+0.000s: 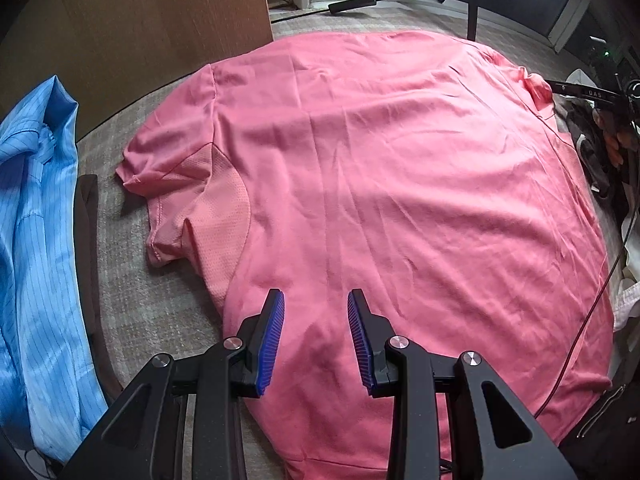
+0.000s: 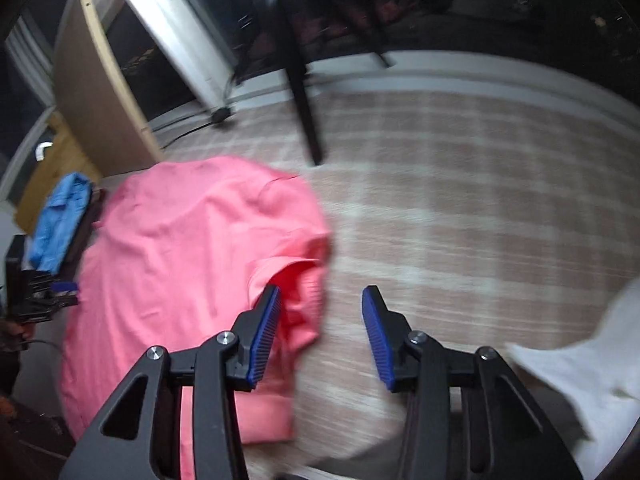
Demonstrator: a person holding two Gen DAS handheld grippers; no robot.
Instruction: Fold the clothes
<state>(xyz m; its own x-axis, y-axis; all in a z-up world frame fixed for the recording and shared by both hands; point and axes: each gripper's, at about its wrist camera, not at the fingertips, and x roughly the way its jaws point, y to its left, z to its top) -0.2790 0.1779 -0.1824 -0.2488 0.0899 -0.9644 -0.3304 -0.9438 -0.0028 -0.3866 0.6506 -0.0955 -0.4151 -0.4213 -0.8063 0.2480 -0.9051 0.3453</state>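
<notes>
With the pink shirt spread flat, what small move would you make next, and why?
Probably lower the right tongs onto the near sleeve and close. Both tongs are open and empty, the pink shirt lies flat, and that sleeve sits right at the right tongs' inner finger.

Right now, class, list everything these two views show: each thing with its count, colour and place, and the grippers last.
T-shirt: one, pink, spread flat on the checked cloth, unfolded.
Shirt: one, blue with fine stripes, crumpled left of the T-shirt.
Checked cloth: one, beige, covering the surface.
White fabric: one piece, lower right in the right wrist view.
Wooden panel: one, brown, behind the T-shirt.
Dark post: one, black, standing on the cloth.
Left gripper: black, blue pads, open above the T-shirt.
Right gripper: black, blue pads, open by a sleeve.
</notes>
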